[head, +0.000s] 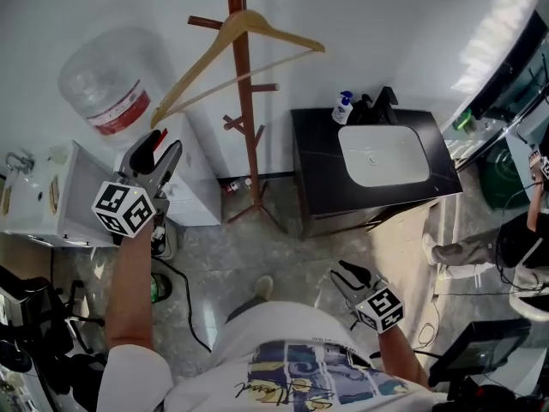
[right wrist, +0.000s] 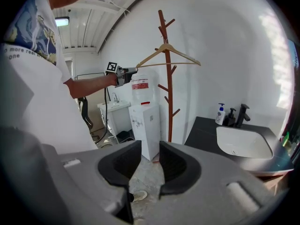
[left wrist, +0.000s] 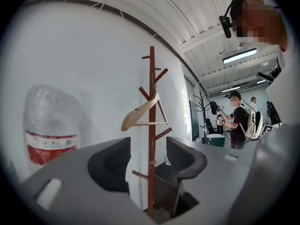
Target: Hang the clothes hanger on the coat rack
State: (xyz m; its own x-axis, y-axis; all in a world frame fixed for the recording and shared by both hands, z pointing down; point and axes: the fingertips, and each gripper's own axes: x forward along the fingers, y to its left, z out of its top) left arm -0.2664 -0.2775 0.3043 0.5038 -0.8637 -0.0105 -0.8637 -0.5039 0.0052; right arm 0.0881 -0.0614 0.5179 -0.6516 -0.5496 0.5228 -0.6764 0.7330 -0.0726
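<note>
A wooden clothes hanger (head: 283,34) (left wrist: 140,112) (right wrist: 185,56) hangs by its hook near the top of the brown coat rack (head: 244,101) (left wrist: 152,78) (right wrist: 168,102). It tilts, with its left end lower. My left gripper (head: 165,144) (left wrist: 149,161) is raised just below and beside that left end, clear of it. Its jaws stand open with nothing between them; only the rack pole shows through the gap. My right gripper (head: 350,273) (right wrist: 150,165) is held low over the floor. Its jaws stand a little apart and hold nothing.
A water jug (head: 107,84) sits on a white dispenser (head: 193,178) left of the rack. A black vanity (head: 317,170) with a white basin, faucet and soap bottle (head: 343,107) stands to the right. Another person (head: 515,239) is at the far right.
</note>
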